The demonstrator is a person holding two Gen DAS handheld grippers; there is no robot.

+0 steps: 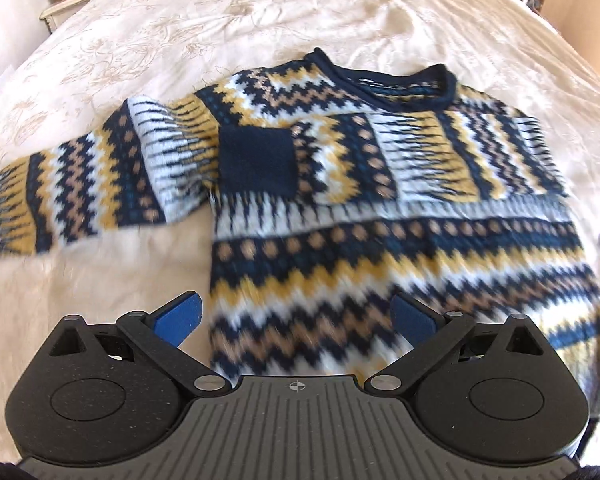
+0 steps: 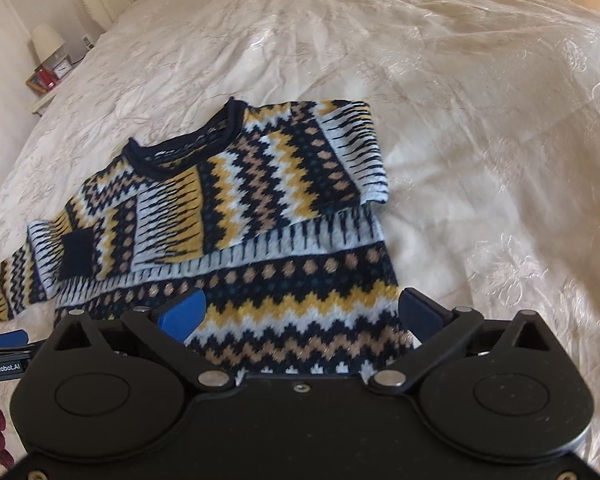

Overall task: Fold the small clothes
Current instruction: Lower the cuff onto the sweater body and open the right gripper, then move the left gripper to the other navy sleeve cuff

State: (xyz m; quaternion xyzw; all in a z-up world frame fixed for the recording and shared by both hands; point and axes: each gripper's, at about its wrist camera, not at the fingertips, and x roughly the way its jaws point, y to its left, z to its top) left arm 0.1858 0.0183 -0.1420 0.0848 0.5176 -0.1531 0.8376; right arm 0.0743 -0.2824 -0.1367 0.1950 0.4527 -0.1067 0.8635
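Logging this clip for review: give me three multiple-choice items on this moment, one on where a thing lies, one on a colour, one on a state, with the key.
1. Where does the sweater lie?
A. on a cream bedspread
B. on a wooden floor
C. in a basket

2. What colour is the sweater's neckband?
A. red
B. dark navy
C. green

3. How do the sleeves lie?
A. both stretched out
B. both folded in
C. one folded across the chest, one stretched out

Key: A, the embroidered bedspread surrounds the sweater; B, the rolled neckband is dark navy; C, the folded sleeve crosses the chest and ends in a navy cuff, while the other sleeve reaches sideways. The left gripper and right gripper are both open, holding nothing.
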